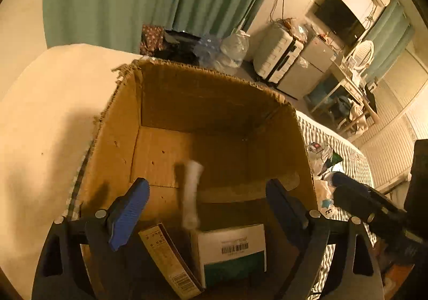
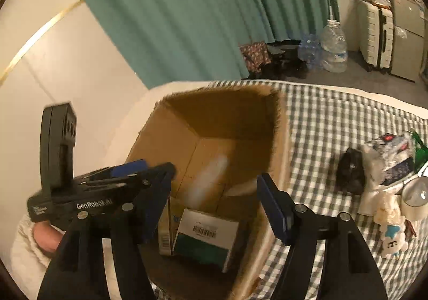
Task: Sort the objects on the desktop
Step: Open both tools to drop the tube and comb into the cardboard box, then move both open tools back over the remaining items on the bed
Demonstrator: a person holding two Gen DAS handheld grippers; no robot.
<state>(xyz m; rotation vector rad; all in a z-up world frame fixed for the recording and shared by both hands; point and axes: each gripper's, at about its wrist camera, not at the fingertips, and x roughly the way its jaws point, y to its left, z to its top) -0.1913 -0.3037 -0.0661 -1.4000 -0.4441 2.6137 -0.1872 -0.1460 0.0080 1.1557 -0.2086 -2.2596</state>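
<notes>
Left gripper point(image 1: 207, 209): jaws spread wide over the open cardboard box point(image 1: 187, 91), nothing pressed between the pads. It points down into the box mouth, which suits letting an item fall in.

White tube point(image 1: 192, 194): a pale, blurred cylinder between the left jaws but apart from both pads, roughly upright at 12 o'clock from the packs below; by its blur it seems to be dropping toward the box floor. In the right wrist view it is only a pale streak point(image 2: 211, 179).

Right gripper point(image 2: 214, 209): jaws apart, nothing between them; it hangs at the box's near edge beside the left gripper point(image 2: 101, 187), probably because both hands arrived at the box together.

Box contents: a white and teal carton point(image 1: 232, 251) with a barcode stands at the near wall; a slim brown pack point(image 1: 171, 265) leans at its 9 o'clock.

Unsorted pile: a black bundle point(image 2: 350, 174), plastic bags point(image 2: 388, 158) and a small plush toy point(image 2: 392, 233) lie on the checked cloth point(image 2: 334, 118), at 3 o'clock from the box, well apart from it.

Judgement: sorting is partway; the pile remains.
</notes>
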